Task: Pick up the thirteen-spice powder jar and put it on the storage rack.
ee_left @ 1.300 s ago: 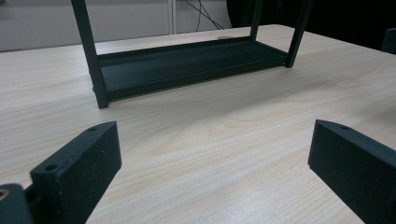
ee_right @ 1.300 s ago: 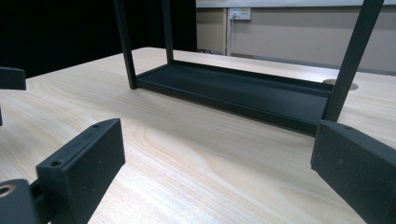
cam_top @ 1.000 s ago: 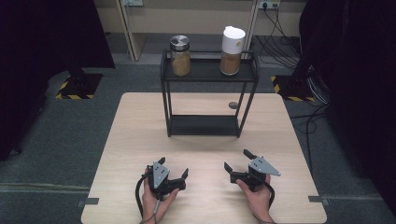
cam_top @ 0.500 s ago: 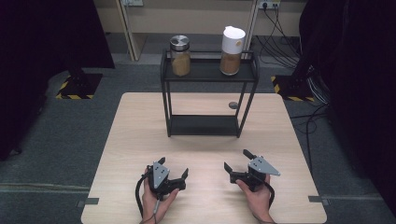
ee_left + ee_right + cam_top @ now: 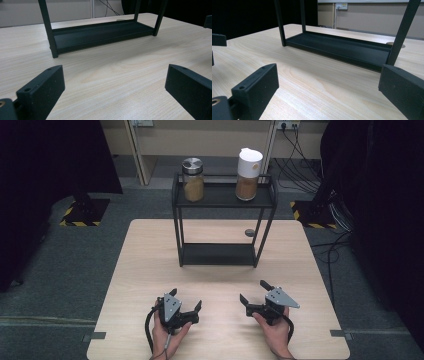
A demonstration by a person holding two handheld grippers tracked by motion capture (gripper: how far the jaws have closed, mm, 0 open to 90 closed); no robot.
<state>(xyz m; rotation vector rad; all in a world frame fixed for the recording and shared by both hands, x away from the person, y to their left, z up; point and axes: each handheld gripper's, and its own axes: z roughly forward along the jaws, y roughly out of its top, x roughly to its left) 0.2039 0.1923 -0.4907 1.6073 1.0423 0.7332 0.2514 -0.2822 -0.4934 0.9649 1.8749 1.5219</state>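
The left tool (image 5: 187,301) rests low on the near edge of the surface (image 5: 150,260), its jaws spread wide with nothing between them, and the right tool (image 5: 255,292) sits beside it in the same way, jaws apart and empty. Compared with the high view a second ago and half a second ago, nothing has shifted: both hands lie where they were, and the tools point at the black rack (image 5: 223,220) in the middle of the surface just as before. So I would judge that the work has not begun and the person is poised at the start. The things nearest in reach stand on the rack's top shelf: a glass jar with a metal lid (image 5: 192,180) at its left end and a white-capped jar (image 5: 248,168) at its right end, both upright, each holding brown powder, and well apart from the tools. From both gripper views the rack's lower shelf (image 5: 100,33) is bare, so a jar could likely be brought down there.
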